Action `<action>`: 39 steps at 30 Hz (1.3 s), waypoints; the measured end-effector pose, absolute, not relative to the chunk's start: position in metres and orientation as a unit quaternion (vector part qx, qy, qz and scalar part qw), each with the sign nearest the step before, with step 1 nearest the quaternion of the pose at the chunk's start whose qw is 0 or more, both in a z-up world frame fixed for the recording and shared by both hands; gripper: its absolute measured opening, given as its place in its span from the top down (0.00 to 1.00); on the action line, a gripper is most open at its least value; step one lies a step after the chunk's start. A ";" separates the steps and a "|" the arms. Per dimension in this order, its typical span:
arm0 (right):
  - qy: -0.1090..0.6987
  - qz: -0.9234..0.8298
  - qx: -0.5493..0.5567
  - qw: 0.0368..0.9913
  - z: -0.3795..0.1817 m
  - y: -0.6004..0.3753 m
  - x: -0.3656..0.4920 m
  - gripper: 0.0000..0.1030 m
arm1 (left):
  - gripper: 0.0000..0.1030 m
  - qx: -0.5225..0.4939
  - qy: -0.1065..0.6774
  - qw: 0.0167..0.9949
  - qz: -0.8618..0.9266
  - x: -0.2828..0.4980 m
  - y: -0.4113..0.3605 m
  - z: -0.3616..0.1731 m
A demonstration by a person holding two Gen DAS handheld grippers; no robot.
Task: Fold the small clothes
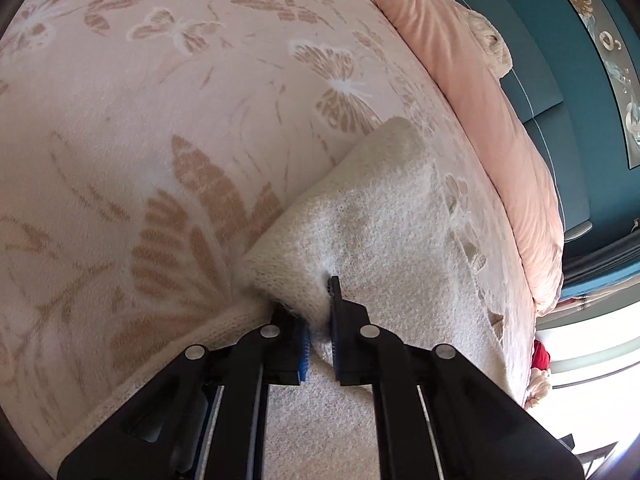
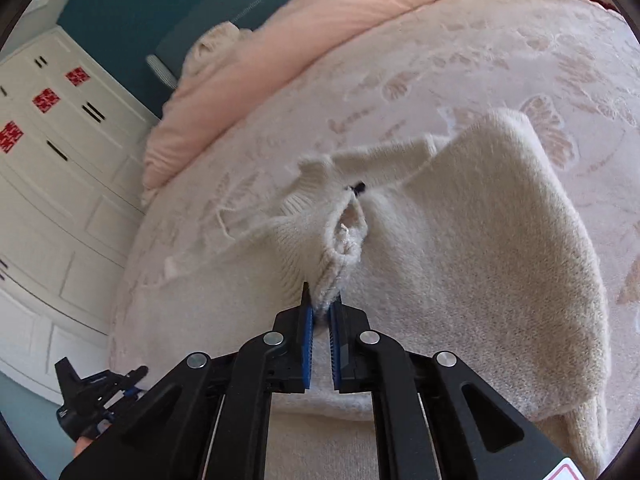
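A cream knitted sweater lies on the bed with one part lifted and folded over. My left gripper is shut on a bunched fold of the sweater near its edge, and a ribbed band trails off to the left. In the right wrist view the sweater spreads to the right, with its collar and a small black tag ahead. My right gripper is shut on a ribbed fold of the sweater by the collar. The left gripper also shows at the lower left of the right wrist view.
The bed carries a pink blanket with a tan butterfly and leaf pattern. A peach duvet is heaped along the far side against a teal headboard. White cabinets stand beside the bed.
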State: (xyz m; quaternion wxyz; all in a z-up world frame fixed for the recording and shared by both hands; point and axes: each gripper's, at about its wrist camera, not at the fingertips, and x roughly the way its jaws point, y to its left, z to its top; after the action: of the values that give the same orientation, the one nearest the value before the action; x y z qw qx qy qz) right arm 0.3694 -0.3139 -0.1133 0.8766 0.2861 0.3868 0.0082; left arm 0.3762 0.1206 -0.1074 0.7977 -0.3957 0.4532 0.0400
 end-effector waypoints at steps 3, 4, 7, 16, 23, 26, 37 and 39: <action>0.440 -0.014 0.260 0.860 -0.137 -0.317 0.371 0.92 | 0.91 -0.385 0.452 0.804 0.034 0.377 0.119 -0.108; 0.431 -0.021 0.270 0.861 -0.129 -0.321 0.362 0.89 | 0.90 -0.375 0.453 0.808 0.029 0.375 0.119 -0.105; 0.403 -0.043 0.281 0.870 -0.099 -0.328 0.309 0.80 | 0.76 -0.328 0.456 0.827 0.011 0.357 0.121 -0.085; 0.444 -0.123 0.242 0.854 -0.102 -0.348 0.065 0.35 | 0.23 -0.230 0.486 0.843 -0.016 0.181 0.171 -0.062; 0.460 -0.094 0.332 0.818 -0.142 -0.327 -0.004 0.25 | 0.10 -0.275 0.501 0.820 -0.029 0.105 0.168 -0.085; 0.445 -0.067 0.347 0.822 -0.142 -0.314 0.008 0.23 | 0.08 -0.297 0.500 0.813 -0.040 0.109 0.150 -0.087; 0.429 -0.033 0.415 0.801 -0.127 -0.301 0.060 0.87 | 0.92 -0.359 0.527 0.768 -0.052 0.144 0.139 -0.081; 0.408 -0.027 0.400 0.820 -0.107 -0.301 0.057 0.89 | 0.93 -0.342 0.519 0.782 -0.045 0.137 0.143 -0.065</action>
State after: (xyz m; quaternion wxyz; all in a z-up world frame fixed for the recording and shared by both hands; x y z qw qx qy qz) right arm 0.0572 -0.3015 -0.1068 0.8202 0.4001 0.4079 -0.0272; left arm 0.1369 0.1434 -0.0649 0.7820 -0.3423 0.5189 -0.0451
